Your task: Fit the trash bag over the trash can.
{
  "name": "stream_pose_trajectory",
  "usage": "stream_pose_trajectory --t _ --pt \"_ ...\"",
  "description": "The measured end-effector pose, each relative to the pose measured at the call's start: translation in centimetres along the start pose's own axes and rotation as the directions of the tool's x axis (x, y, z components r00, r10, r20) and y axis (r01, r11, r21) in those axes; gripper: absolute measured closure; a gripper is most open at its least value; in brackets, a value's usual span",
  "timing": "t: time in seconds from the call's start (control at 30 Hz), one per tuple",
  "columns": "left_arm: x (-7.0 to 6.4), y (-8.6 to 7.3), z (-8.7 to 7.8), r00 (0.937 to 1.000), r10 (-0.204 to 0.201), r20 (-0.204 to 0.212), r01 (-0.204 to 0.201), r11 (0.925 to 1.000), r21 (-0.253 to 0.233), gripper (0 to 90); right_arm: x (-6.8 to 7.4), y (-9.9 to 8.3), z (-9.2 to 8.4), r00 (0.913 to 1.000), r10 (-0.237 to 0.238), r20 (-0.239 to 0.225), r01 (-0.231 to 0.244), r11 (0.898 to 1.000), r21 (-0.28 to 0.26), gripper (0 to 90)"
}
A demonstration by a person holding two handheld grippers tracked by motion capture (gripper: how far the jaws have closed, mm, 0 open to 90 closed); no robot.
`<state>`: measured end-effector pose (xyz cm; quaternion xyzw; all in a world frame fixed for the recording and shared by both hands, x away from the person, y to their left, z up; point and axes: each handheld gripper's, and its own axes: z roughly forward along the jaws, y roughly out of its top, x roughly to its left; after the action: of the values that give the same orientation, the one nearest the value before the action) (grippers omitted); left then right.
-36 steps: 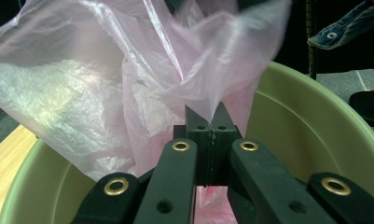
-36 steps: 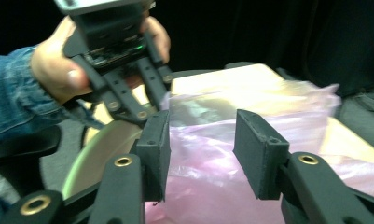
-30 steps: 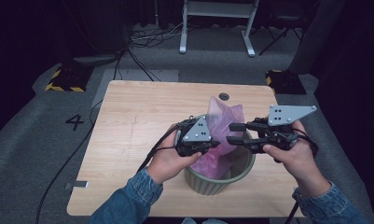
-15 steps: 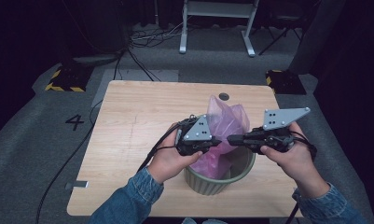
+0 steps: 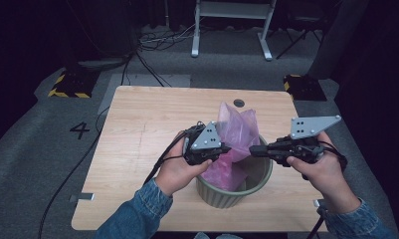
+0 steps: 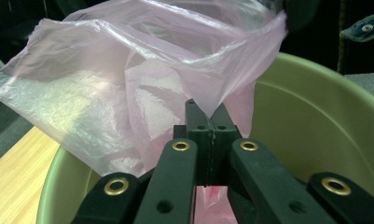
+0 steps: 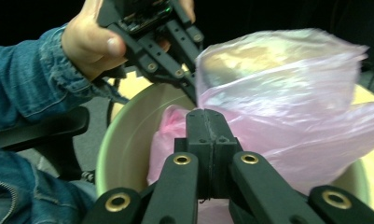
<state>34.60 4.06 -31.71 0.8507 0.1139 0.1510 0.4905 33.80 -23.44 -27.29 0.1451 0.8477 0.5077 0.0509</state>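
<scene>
Pink plastic bag (image 5: 235, 130) — crumpled, standing partly inside a green round bin (image 5: 259, 178) near the front edge of the wooden surface (image 5: 137, 124), its upper part rising above the rim. Left gripper (image 5: 226, 149) — jaws pressed together, pinching a fold of the bag's film over the bin. Right gripper (image 5: 252, 151) — jaws just closed, meeting flat against the pink film, though whether film lies between them cannot be told.
</scene>
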Motion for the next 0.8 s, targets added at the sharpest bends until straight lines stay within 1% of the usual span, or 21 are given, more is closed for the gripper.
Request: stream_pose_trajectory --t 0.07,0.13,0.2,0.3,0.4,0.5,0.57,0.67,0.7,0.73,0.8 --pt "0.1 -0.2 -0.2 1.0000 -0.006 -0.002 0.006 1.0000 0.000 89.9 -0.2 0.0 -0.4 0.9998 0.003 0.019 -0.003 1.000 -0.012 90.0" --pt "0.2 -0.3 -0.4 1.0000 -0.005 0.004 0.005 1.0000 -0.007 89.9 -0.5 -0.1 -0.9 0.9993 0.007 0.038 -0.006 1.000 -0.020 90.0" --pt "0.2 -0.3 -0.6 1.0000 -0.004 -0.002 0.004 0.9999 -0.011 89.9 -0.8 -0.1 -1.4 0.9983 0.010 0.058 -0.009 0.999 -0.034 90.0" --pt "0.1 -0.5 -1.1 1.0000 -0.002 -0.002 0.001 0.9998 -0.021 89.9 -0.9 0.1 -2.1 0.9951 0.009 0.099 -0.004 0.999 -0.052 90.0" --pt "0.0 -0.8 -2.2 0.9998 0.014 0.013 -0.014 0.9987 -0.050 89.9 -1.2 0.1 -3.1 0.9882 0.016 0.152 -0.005 0.997 -0.071 90.0" --pt "-0.1 -1.5 -3.6 0.9980 0.041 0.048 -0.037 0.9954 -0.088 89.9 -2.1 -0.3 -4.2 0.9827 0.045 0.179 -0.031 0.996 -0.084 90.0" --pt "0.0 -2.1 -4.7 0.9969 0.037 0.070 -0.028 0.9928 -0.116 89.9 -2.7 -0.7 -4.9 0.9760 0.066 0.208 -0.049 0.995 -0.083 90.0" --pt "0.5 -3.1 -6.0 0.9974 0.025 0.067 -0.015 0.9905 -0.137 89.9 -3.6 -1.4 -5.9 0.9649 0.102 0.242 -0.081 0.992 -0.093 90.0" --pt "0.6 -3.3 -6.2 0.9975 0.021 0.068 -0.011 0.9904 -0.138 89.9 -3.8 -1.6 -6.2 0.9633 0.110 0.245 -0.088 0.991 -0.100 90.0" --pt "0.6 -3.4 -6.3 0.9977 0.018 0.066 -0.009 0.9907 -0.135 89.9 -3.9 -1.7 -6.4 0.9633 0.111 0.244 -0.088 0.991 -0.105 90.0" --pt "0.5 -3.4 -6.0 0.9973 0.024 0.069 -0.016 0.9917 -0.127 89.9 -3.8 -1.5 -6.3 0.9722 0.080 0.220 -0.055 0.992 -0.116 89.9"
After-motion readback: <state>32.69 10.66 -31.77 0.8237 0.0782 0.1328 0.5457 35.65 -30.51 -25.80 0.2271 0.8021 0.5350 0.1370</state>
